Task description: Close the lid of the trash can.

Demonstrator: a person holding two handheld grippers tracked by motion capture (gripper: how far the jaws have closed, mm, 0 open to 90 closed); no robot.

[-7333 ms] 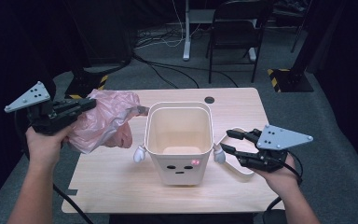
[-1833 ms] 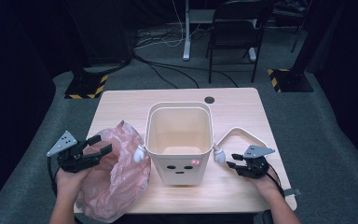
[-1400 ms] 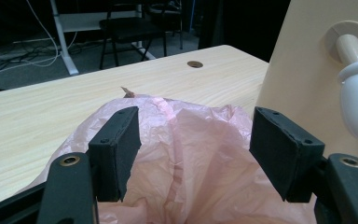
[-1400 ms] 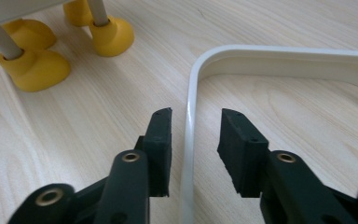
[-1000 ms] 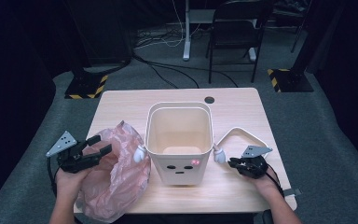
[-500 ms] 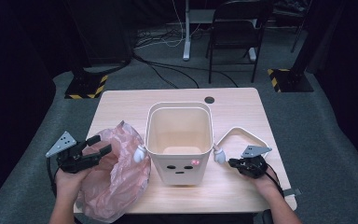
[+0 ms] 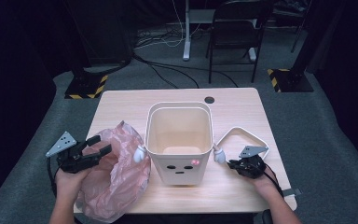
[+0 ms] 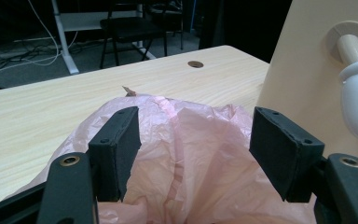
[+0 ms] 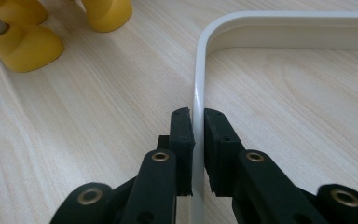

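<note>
Right gripper [image 9: 193, 140] clamping white frame [image 7: 256, 138] lying flat beside bin [image 7: 179, 140]. Left gripper [image 8: 193, 140] gaping around pink bag [image 7: 114, 182], not gripping. Bin sitting unlined; lining probably remaining.

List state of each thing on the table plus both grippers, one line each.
bin: upright, open-topped, no bag fitted inside.
pink bag: crumpled, lying left of the bin, hanging over the table's near edge.
white frame: flat on the table right of the bin, one side clamped.
left gripper: jaws open, over the pink bag.
right gripper: jaws shut on the white frame.
</note>
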